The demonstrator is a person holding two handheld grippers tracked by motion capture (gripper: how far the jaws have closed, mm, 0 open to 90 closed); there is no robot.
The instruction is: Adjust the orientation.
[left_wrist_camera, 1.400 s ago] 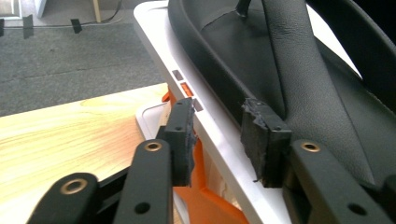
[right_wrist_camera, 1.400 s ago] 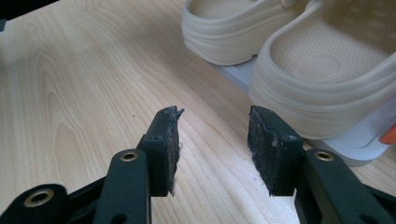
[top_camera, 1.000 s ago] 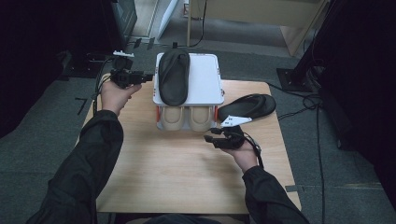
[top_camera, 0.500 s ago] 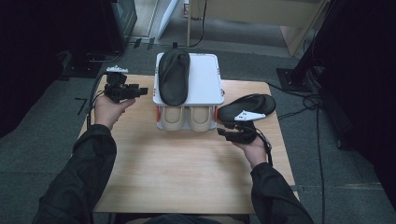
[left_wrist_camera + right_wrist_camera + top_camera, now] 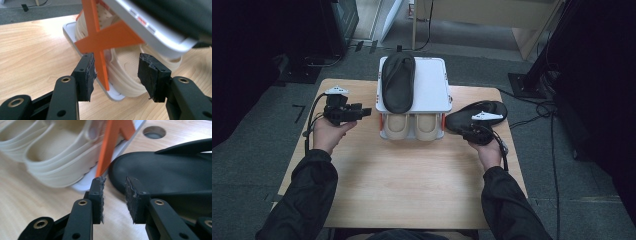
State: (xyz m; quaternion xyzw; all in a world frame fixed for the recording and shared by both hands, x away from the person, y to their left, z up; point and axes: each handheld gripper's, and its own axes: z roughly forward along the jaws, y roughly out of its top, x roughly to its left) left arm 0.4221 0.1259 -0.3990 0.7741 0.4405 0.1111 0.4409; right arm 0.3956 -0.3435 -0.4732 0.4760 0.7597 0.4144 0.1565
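I have the left gripper point(image 5: 116, 72) held at the left side of the white shoe rack point(image 5: 432, 90). Its jaws stand spread with nothing clamped: the orange cross brace point(image 5: 105, 41) of the rack runs just ahead of my left-hand pad, and the cream shoes point(image 5: 127, 77) on the lower shelf fill the space beyond the gap.

My right gripper point(image 5: 115, 192) sits low over the wooden table point(image 5: 412, 175) at the rack's right side. Its jaws have just been closing and now leave only a narrow gap, with no object pinched between the pads. The black slipper point(image 5: 160, 172) lies flat on the table directly ahead of the right-hand pad and stretches off to that side; I cannot tell whether the pad touches its rounded end. The rack's orange brace point(image 5: 112, 142) rises ahead of the other pad.

A second black slipper point(image 5: 398, 82) lies on the rack's top shelf, well apart from both pairs of fingers.
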